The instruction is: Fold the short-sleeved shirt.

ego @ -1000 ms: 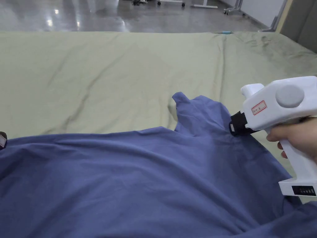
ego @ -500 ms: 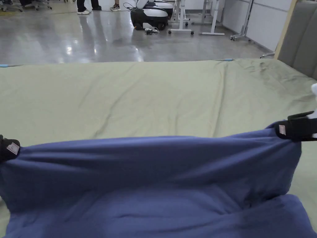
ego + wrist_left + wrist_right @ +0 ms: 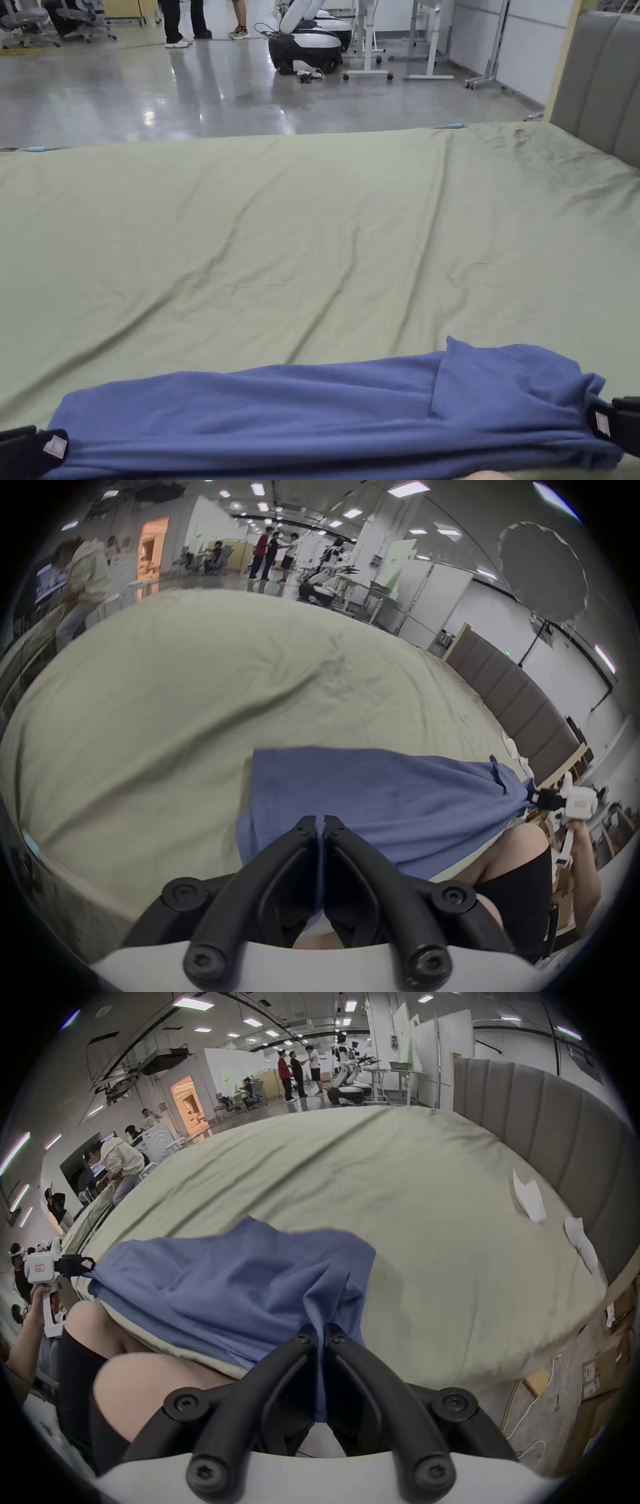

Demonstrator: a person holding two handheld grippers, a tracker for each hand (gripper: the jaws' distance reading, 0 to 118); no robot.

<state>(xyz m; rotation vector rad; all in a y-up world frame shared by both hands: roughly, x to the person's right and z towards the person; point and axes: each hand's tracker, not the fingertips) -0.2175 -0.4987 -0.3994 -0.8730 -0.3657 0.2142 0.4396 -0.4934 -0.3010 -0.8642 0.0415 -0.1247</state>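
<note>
Two grippers hold the blue short-sleeved shirt stretched as a long band along the near edge of the bed, its lower part draping over that edge toward the person; the left gripper has its jaws pressed together on a thin fold of blue cloth at the shirt's left end, and the right gripper is likewise clamped on a bunched pleat at the right end, where a sleeve lies doubled over the body.

Judging from this, the shirt is mid-fold, being drawn or laid down into place; several things could spoil it from here. Cloth hanging off the bed edge may drag the rest after it if either grip lets go too early; the bunching at the right gripper suggests several layers are pinched together, so releasing there could leave a crumpled corner rather than a flat one; uneven pull between the two hands would skew the band and set the fold line crooked; the green sheet is already creased and could ruck up under the shirt if it is slid rather than lifted.
</note>
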